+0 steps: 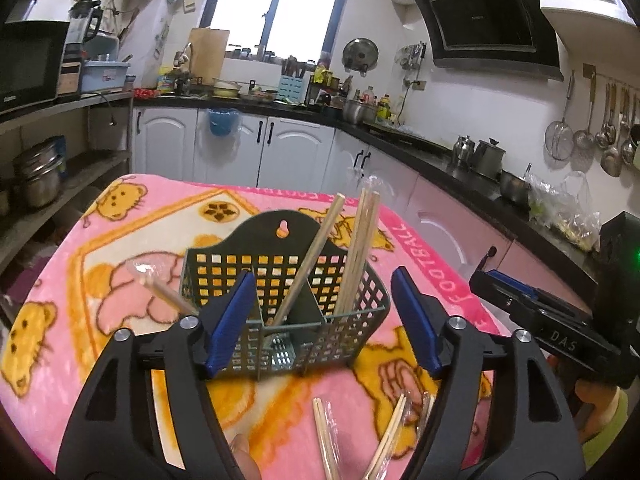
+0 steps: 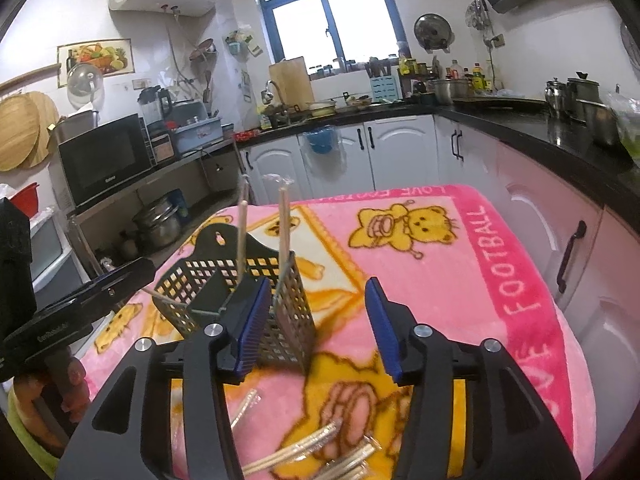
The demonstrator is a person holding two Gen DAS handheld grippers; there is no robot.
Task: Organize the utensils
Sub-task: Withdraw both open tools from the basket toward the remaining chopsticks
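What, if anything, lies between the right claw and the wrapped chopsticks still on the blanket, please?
Nothing visible does. The right claw is open and empty, and the loose wrapped chopsticks lie on the blanket just below it, nearer the camera than the basket, which stands beyond them.

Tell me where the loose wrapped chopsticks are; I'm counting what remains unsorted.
The loose wrapped chopsticks lie on the pink blanket, in front of the green basket, low in both wrist views.
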